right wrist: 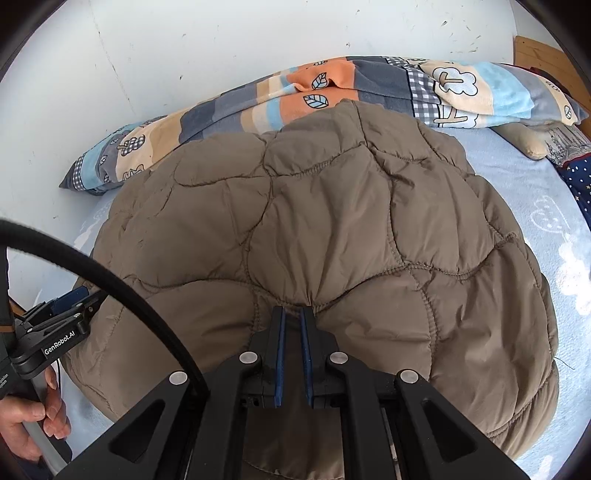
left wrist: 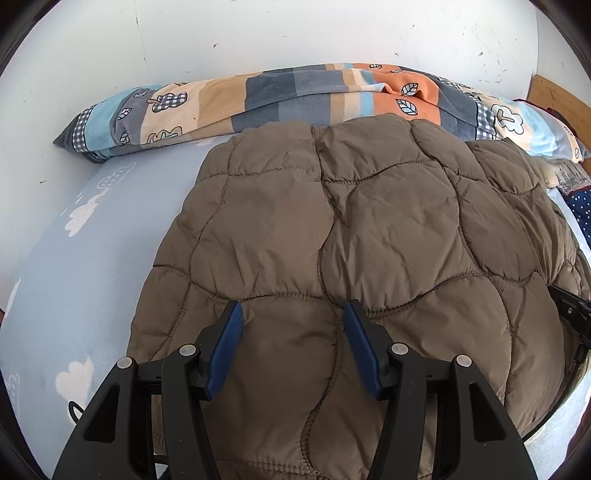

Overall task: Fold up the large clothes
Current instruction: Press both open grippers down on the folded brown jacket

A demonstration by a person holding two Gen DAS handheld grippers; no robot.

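I have the brown quilted padded jacket [left wrist: 332,229] spread on the light-blue cloud-print bed sheet [left wrist: 74,266], its far edge against the striped leaf-print blanket [left wrist: 280,96] by the wall. My right gripper [right wrist: 293,314] has its jaws clamped on a pinch of the jacket's near edge. My left gripper [left wrist: 293,314] hangs over the fabric, jaws apart, gripping nothing.

Quilted jacket [left wrist: 369,229] flat on the bed sheet [left wrist: 92,258], rolled blanket [left wrist: 280,99] behind it along the wall [left wrist: 258,33].
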